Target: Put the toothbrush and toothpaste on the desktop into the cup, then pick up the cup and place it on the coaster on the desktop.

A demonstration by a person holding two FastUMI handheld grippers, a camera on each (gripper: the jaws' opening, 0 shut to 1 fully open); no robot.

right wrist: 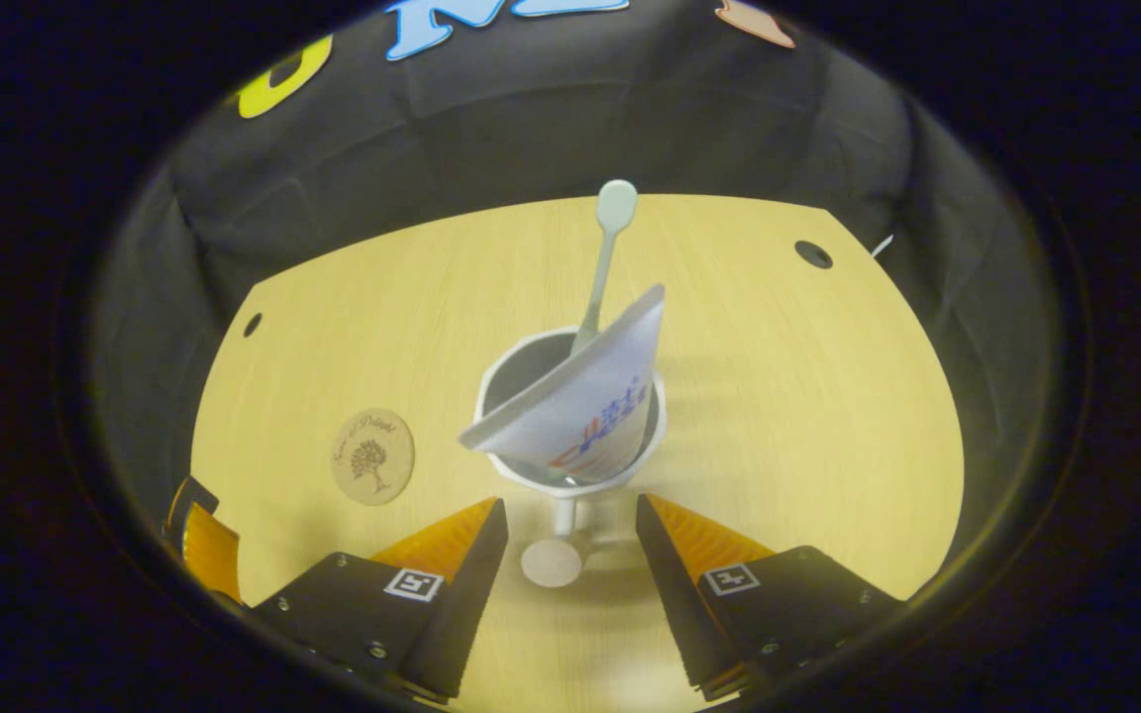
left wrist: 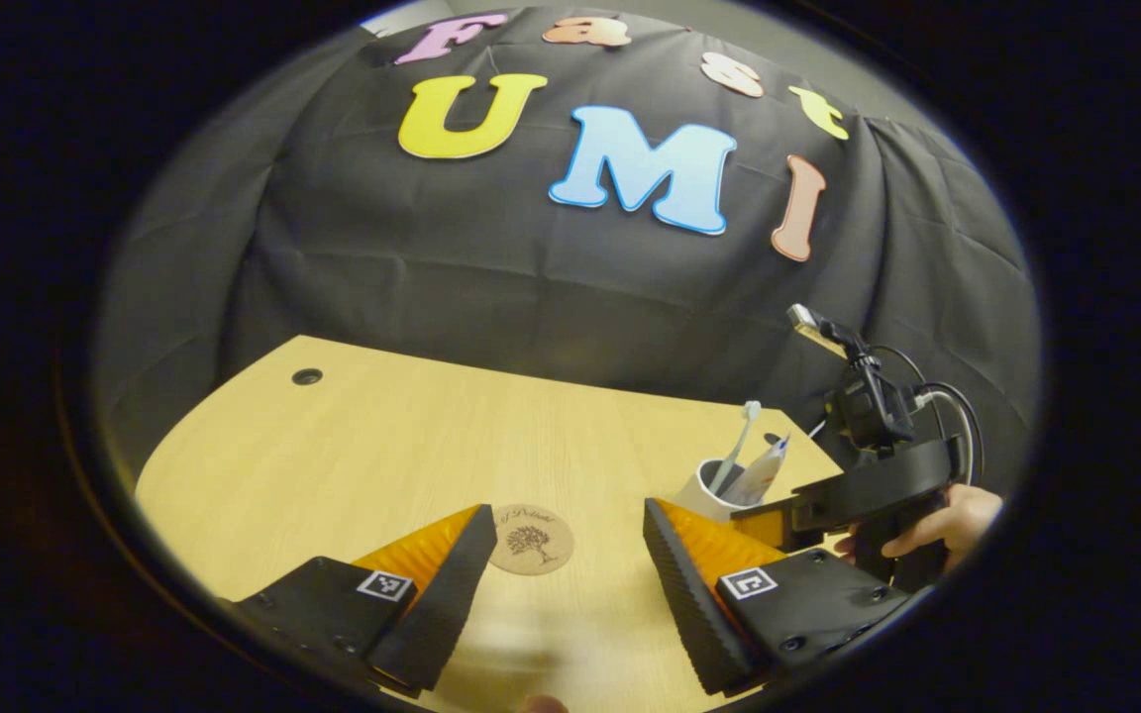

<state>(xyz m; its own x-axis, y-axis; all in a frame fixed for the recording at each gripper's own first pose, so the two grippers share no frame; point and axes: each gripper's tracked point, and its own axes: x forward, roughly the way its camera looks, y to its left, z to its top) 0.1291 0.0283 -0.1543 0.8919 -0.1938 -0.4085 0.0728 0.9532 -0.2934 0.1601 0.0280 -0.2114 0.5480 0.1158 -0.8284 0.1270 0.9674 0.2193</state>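
Note:
A white cup (right wrist: 514, 368) stands on the wooden desktop (right wrist: 778, 416). In it lean a pale toothbrush (right wrist: 608, 248) and a white toothpaste tube (right wrist: 580, 411). My right gripper (right wrist: 570, 507) is open just in front of the cup, and the cup's handle (right wrist: 559, 545) sticks out between its fingers without touching them. A round cork coaster (right wrist: 372, 457) lies to the cup's left. In the left gripper view the coaster (left wrist: 531, 538) lies just beyond my open left gripper (left wrist: 568, 515). There the cup (left wrist: 704, 490) is on the right, with the right gripper (left wrist: 778, 520) beside it.
A hand (left wrist: 942, 523) holds the right gripper, with cables above it. The desktop has small round holes (right wrist: 813, 254) near its far corners. Black cloth wall rises behind the table's far edge. One finger of the left gripper (right wrist: 202, 540) shows at the left of the right gripper view.

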